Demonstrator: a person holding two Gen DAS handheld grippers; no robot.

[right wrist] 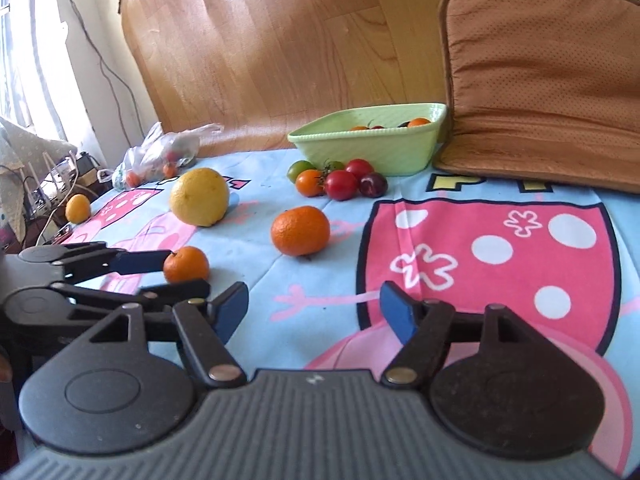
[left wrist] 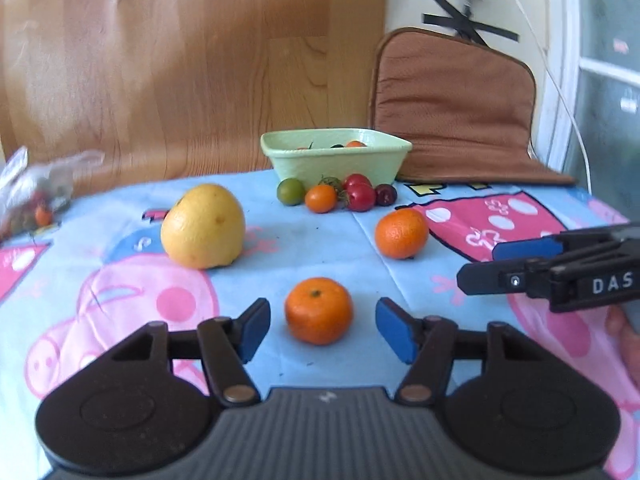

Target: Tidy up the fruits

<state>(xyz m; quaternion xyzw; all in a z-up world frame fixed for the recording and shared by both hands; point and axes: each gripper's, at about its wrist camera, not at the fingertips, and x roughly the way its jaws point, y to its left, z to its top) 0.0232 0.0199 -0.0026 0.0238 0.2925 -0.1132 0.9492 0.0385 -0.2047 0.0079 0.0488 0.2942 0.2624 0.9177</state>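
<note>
Left gripper [left wrist: 323,322] sat low over the cloth [left wrist: 328,240] with the near orange [left wrist: 319,310] dead centre between its blue pads [left wrist: 254,330]. Jaws were apart, a clear gap on each side of the fruit, nothing gripped. The side-on right wrist view agreed: the orange lay at the finger ends, with the far pad's tip at its edge and the near finger running below it. Whether that tip actually touched, couldn't tell.

Key relation: orange lay straight ahead along the left gripper's line, at fingertip depth, no sideways offset. It's round, so no long axis to match. Judged next step is a plain close, maybe a small push forward first to seat the pads at the widest part.

Right gripper [right wrist: 314,306] was also wide open and empty, only cloth between its pads. The far orange [right wrist: 300,230] was ahead of it and slightly left, well apart from its tips. So left hand was nearer the near orange, right hand nearer the far one.

Green bowl [left wrist: 336,160] stood at the back of the table with a few small fruits inside; a cluster of tomatoes [left wrist: 338,193] sat just in front of it. Grapefruit [left wrist: 203,226] was back-left of the near orange. Likely goal is the bowl, straight beyond the near orange from the left hand.

Risk, as a guess: the round orange may roll if one pad lands first.
</note>
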